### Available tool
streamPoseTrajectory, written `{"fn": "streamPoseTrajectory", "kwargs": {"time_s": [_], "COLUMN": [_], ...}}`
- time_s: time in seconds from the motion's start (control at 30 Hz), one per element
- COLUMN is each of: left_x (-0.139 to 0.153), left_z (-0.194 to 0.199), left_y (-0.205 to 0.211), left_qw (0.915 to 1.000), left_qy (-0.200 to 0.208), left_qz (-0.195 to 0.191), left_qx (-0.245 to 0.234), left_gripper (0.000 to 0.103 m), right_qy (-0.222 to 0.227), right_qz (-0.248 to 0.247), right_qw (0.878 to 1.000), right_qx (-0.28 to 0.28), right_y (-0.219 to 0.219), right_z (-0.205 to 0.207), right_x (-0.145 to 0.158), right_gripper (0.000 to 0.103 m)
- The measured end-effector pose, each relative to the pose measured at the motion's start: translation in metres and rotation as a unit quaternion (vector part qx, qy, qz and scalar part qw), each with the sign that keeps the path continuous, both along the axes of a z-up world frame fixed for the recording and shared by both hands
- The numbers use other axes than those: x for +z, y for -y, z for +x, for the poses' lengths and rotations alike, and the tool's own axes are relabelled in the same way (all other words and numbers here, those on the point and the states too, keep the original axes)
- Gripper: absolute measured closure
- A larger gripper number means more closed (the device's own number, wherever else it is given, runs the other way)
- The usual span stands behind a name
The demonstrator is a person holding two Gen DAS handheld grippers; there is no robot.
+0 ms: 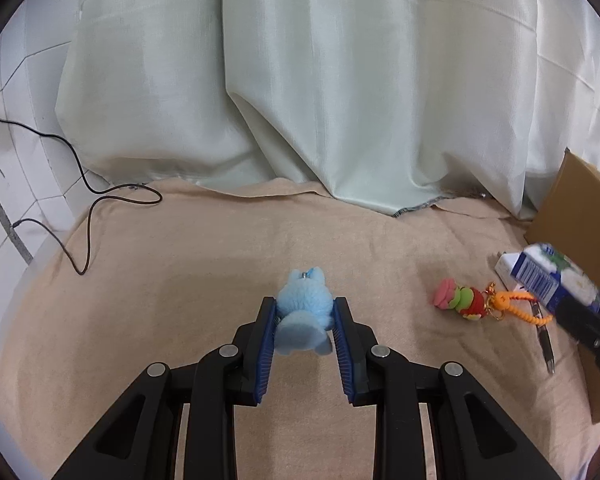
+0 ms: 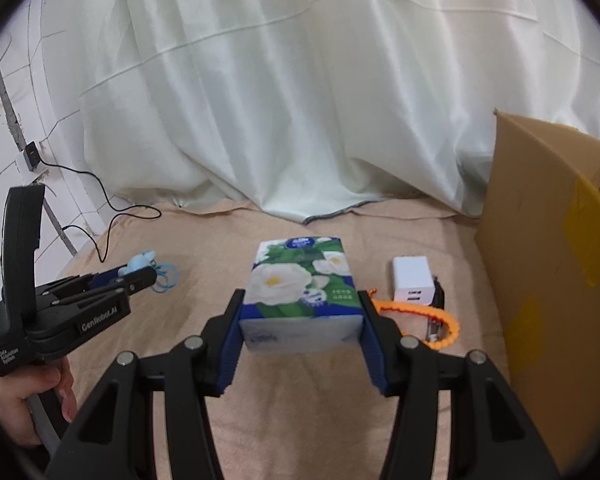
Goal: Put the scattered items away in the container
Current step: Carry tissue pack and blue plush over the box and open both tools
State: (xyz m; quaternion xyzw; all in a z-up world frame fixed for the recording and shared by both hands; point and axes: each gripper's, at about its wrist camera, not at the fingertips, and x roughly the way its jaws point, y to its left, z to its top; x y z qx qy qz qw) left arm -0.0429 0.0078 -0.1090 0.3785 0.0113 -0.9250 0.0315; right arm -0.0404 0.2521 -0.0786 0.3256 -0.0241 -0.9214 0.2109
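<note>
My left gripper (image 1: pixel 305 306) is shut on a fluffy blue plush toy (image 1: pixel 303 312) just above the tan cloth; it also shows in the right wrist view (image 2: pixel 140 276) at the left. My right gripper (image 2: pixel 301 300) is shut on a tissue pack (image 2: pixel 300 300) printed with white flowers; the pack also shows in the left wrist view (image 1: pixel 556 280). A cardboard box (image 2: pixel 548 280) stands open at the right. A red-green-pink charm (image 1: pixel 460 299) with an orange braided cord (image 1: pixel 520 306) lies on the cloth.
A white USB charger (image 2: pixel 414 278) sits right of the tissue pack beside the orange cord (image 2: pixel 424 312). A pen (image 1: pixel 546 346) lies near the charm. A black cable (image 1: pixel 84 200) trails at the left edge. Pale curtains (image 1: pixel 300 80) hang behind.
</note>
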Motion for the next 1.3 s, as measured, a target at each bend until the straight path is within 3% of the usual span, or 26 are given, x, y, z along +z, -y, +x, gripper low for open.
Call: {"fn": "streamPoseTrajectory", "kwargs": {"time_s": [0.17,0.37,0.57,0.7,0.93,1.3], "left_x": [0.025,0.077,0.128,0.156,0.175,0.155], "left_z": [-0.004,-0.011,-0.017,-0.015,-0.018,-0.013], "left_y": [-0.014,-0.044,-0.088,-0.128,-0.205,-0.316], "left_qw": [0.9998,0.9982,0.9943,0.9902,0.9830,0.9687], "left_qy": [-0.011,-0.036,-0.068,-0.088,-0.098,-0.084], "left_qz": [-0.009,-0.022,-0.035,-0.034,-0.031,-0.036], "left_qx": [-0.011,-0.042,-0.074,-0.102,-0.152,-0.231], "left_gripper": [0.074,0.074,0.074,0.074,0.074,0.074], "right_qy": [-0.013,-0.049,-0.083,-0.088,-0.050,0.054], "right_qz": [-0.001,0.020,0.029,0.027,0.046,0.066], "right_qw": [1.000,0.998,0.994,0.991,0.985,0.981], "right_qx": [-0.016,-0.025,-0.060,-0.095,-0.156,-0.172], "right_y": [-0.006,-0.023,-0.066,-0.107,-0.183,-0.243], "right_z": [-0.004,0.001,0.009,0.014,0.014,0.013], "right_x": [0.024,0.075,0.135,0.157,0.141,0.062], "right_gripper": [0.046,0.046,0.046,0.046,0.046,0.045]}}
